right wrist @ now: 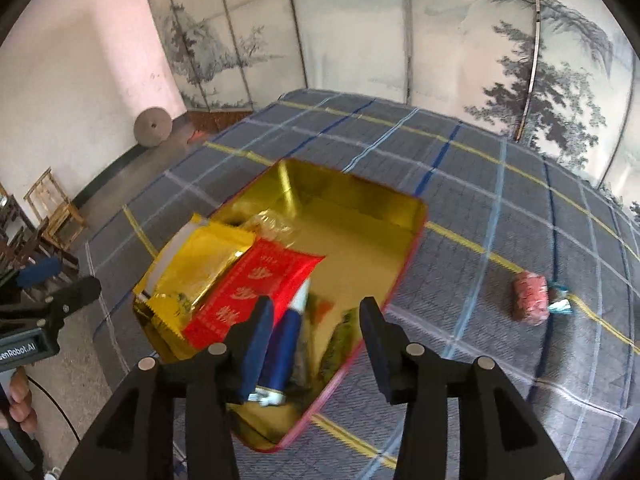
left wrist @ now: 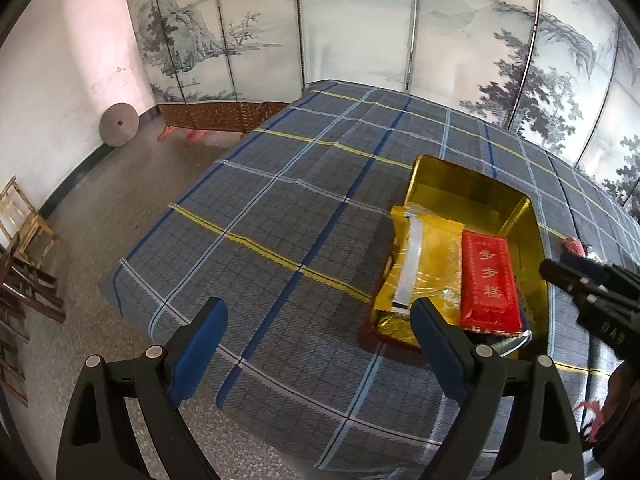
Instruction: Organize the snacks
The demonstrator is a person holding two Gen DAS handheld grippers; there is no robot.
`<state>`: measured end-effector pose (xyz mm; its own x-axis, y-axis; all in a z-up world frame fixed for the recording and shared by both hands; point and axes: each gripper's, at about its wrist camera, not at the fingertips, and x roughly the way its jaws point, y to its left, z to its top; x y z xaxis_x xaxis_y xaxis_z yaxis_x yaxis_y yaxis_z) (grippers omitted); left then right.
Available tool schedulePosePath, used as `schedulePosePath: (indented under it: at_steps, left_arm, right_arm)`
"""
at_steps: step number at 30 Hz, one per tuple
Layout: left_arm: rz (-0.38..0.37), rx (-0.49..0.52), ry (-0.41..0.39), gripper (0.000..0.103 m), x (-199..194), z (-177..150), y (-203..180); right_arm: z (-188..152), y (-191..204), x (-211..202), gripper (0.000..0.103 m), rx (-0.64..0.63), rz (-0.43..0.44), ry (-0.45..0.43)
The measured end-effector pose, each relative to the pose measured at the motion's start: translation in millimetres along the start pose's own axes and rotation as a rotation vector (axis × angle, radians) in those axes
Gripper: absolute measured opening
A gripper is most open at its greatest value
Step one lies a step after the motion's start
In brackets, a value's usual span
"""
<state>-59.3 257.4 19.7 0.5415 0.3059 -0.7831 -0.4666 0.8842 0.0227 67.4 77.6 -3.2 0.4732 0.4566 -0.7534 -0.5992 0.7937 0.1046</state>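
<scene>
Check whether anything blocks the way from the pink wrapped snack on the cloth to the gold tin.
Nothing visible does. The pink wrapped snack lies on the plaid cloth right of the gold tin; only bare cloth separates them. A small teal-wrapped candy sits on its far side.

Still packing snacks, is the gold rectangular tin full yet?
Not full. The gold rectangular tin shows bare floor at its far end; packets fill only the near part.

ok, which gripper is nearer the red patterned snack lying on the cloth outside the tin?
Right. The right gripper hangs open over the tin's near end, the red patterned snack beside that tin. The left gripper is beyond the tin's opposite side.
</scene>
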Motion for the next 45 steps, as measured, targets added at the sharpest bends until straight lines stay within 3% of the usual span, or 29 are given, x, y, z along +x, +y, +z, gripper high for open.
schedulePosePath:
  at_steps: [5, 14, 18, 30, 45]
  left_arm:
    - [-0.014, 0.021, -0.003, 0.091, -0.4, 2.6, -14.4]
    - [-0.051, 0.071, 0.0, 0.091, 2.4, 8.9, -49.7]
    - [-0.078, 0.091, -0.007, 0.091, 1.9, 14.2, -66.4]
    - [-0.144, 0.171, 0.004, 0.091, 13.6, 24.6, -124.5]
    - [-0.202, 0.281, -0.003, 0.091, 28.1, 31.6, -224.9]
  right_arm:
    - [2.5, -42.8, -9.5, 0.045, 0.053, -0.071, -0.028]
    - [-6.5, -156.8, -15.1, 0.045, 0.203, -0.25, -0.011]
    - [-9.7, -185.8, -5.4, 0.045, 0.233, -0.277, 0.012]
    - [-13.7, -217.6, 39.5, 0.044, 0.247, -0.245, 0.077]
    - [-29.2, -224.1, 45.1, 0.037, 0.14, -0.234, 0.022]
